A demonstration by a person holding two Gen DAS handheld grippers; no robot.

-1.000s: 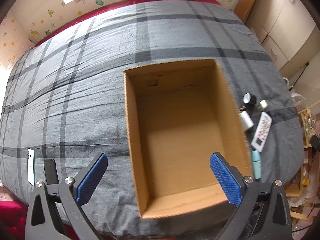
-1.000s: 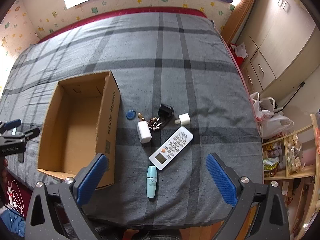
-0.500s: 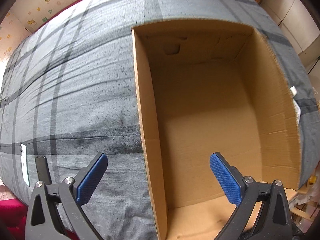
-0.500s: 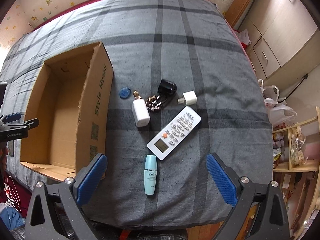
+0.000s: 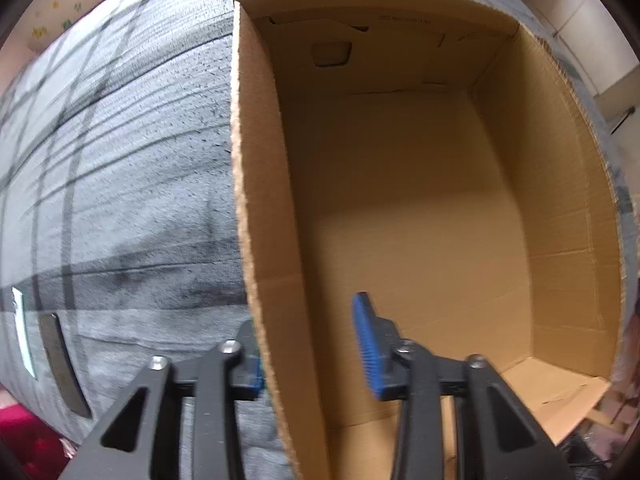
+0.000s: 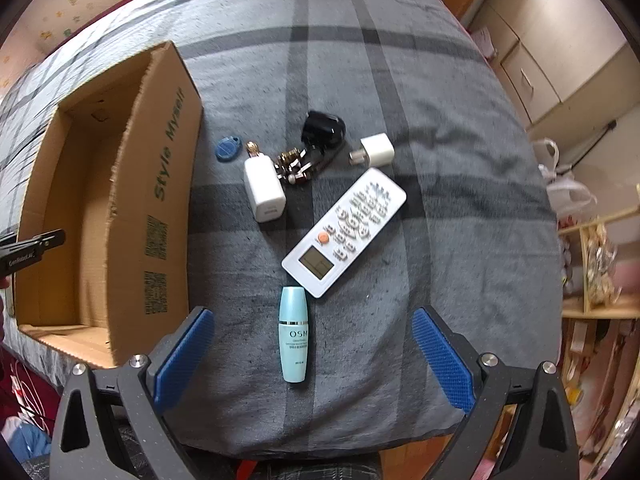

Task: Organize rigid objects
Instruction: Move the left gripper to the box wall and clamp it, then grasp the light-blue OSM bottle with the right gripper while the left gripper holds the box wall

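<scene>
Cardboard is what the left gripper (image 5: 308, 320) is about to take: the left wall of the open cardboard box (image 5: 264, 240) stands between its jaws, one pad outside against the grey checked bed (image 5: 120, 200), the other inside the empty box. The jaws have just been closing and are now narrow, but the inner pad still shows a gap to the wall, so I judge the grip unfinished.

To do this well, finish the squeeze squarely on the wall, a little below its ragged top edge, where the board is stiffer. Pinch only hard enough to steady the box; corrugated board creases easily. The mattress gives, so hold the box down rather than lift it.

The right gripper (image 6: 312, 316) hangs over the bed's near edge with its jaws wide and nothing in them. The pale blue bottle (image 6: 294, 336) lies lengthwise between them, on the bed, with its cap just beside the lower corner of the white remote control (image 6: 344, 232). It looks like the natural first pick:

- come straight down and close across the bottle's body, which is smooth and may roll
- keep clear of the remote

Further up the bed lie a white charger (image 6: 264, 188), a blue key fob (image 6: 228, 148), a black plug (image 6: 322, 130), a small white adapter (image 6: 376, 150) and some metal keys (image 6: 294, 164), all outside the box.
</scene>
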